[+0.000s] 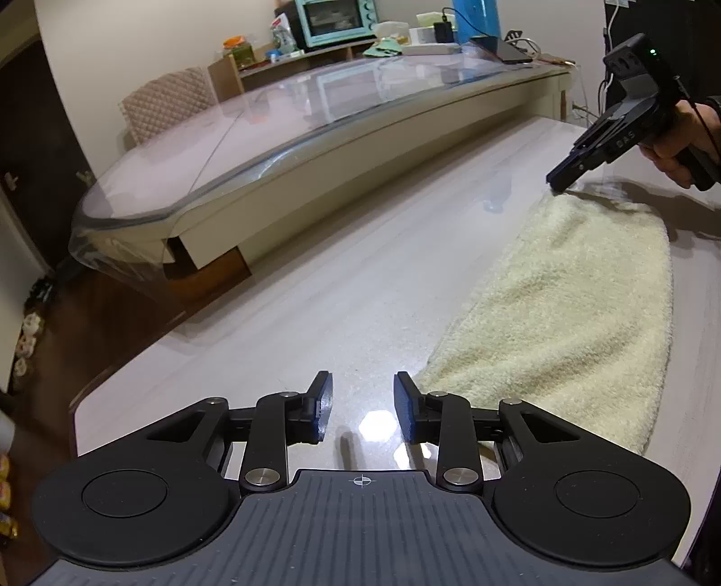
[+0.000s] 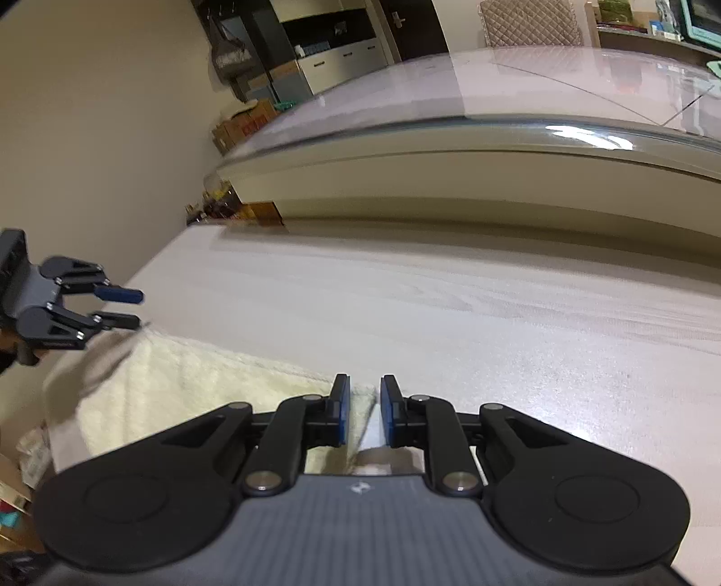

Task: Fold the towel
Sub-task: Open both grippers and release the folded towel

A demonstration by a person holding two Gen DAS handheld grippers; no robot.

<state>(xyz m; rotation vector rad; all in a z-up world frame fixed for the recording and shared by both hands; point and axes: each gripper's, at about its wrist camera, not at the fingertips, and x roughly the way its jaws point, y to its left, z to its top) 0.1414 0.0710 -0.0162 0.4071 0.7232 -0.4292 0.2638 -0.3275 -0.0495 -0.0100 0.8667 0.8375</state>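
Observation:
A cream towel (image 1: 563,315) lies flat on the pale table (image 1: 293,306), folded into a long strip. My left gripper (image 1: 362,405) hovers just left of the towel's near corner, jaws open with only bare table between them. In the right wrist view the left gripper (image 2: 130,309) hangs just above that corner of the towel (image 2: 189,387). My right gripper (image 2: 365,412) is at the opposite corner, jaws a narrow gap apart, the towel's edge showing in the gap and the pads not pressing on it. A hand holds the right gripper (image 1: 556,182), its tips at the cloth.
A second table with a clear cover (image 1: 315,126) stands close behind the pale one, with a narrow gap between them. A quilted chair (image 1: 166,99) and a cluttered shelf with a teal oven (image 1: 333,20) are beyond it. The pale table's edge (image 1: 135,360) drops to a dark floor.

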